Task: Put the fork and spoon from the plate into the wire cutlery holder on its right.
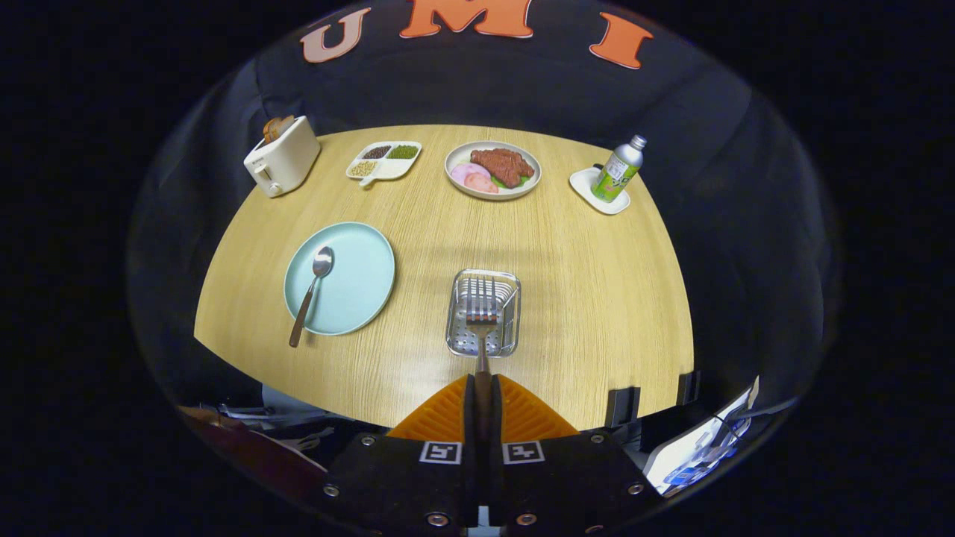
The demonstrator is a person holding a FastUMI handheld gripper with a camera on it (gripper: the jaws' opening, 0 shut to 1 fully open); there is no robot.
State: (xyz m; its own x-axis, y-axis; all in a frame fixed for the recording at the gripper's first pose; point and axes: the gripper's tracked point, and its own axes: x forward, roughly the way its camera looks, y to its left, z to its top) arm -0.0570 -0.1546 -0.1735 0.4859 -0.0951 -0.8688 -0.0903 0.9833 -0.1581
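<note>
Gripper (483, 388) clamped narrow on fork (482, 317) handle, ribbed pads both sides; tines sit over rectangular wire cutlery holder (483, 312) w/ perforated metal base. Spoon (313, 291) lies on round pale-blue plate (340, 277), left of holder, on wood-grain table (582, 298).

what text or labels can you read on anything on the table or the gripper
No text is legible.
Bottle: printed label, too small and blurred to read.
Toaster: a small dark mark on its side, unreadable.
Gripper, shut on the fork: two square black-and-white marker tags, patterns rather than words.
</note>
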